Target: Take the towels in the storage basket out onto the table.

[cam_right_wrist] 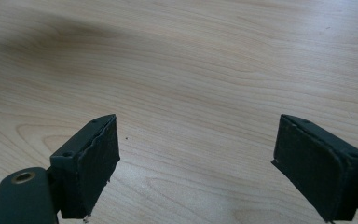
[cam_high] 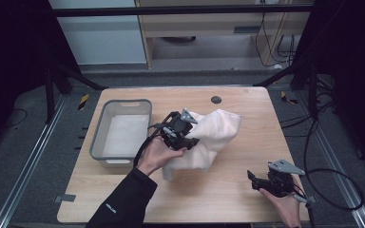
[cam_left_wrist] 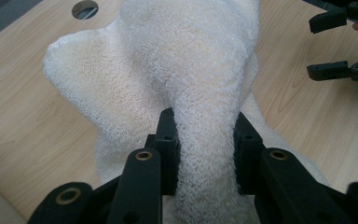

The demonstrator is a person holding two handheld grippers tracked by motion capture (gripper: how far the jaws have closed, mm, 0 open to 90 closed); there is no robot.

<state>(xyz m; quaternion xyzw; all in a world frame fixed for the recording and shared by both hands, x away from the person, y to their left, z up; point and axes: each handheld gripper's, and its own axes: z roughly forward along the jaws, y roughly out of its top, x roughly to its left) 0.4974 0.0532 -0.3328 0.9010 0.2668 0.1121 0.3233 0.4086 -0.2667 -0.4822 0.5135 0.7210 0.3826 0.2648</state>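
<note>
White towel (cam_left_wrist: pixel 186 70) clamped in left hand-held gripper (cam_left_wrist: pixel 205 140)

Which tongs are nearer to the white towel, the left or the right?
Left. The left tongs are clamped on a fold of the white towel. The right tongs are open over bare table, apart from it.

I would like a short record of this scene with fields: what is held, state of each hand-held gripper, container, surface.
held thing: white terry cloth towel, bunched, one fold pinched, the rest lying on the table
left hand-held gripper: shut on the towel
right hand-held gripper: open, nothing between the jaws, low over bare wood
container: grey rectangular plastic bin, left of the towel
surface: light wooden table
</note>
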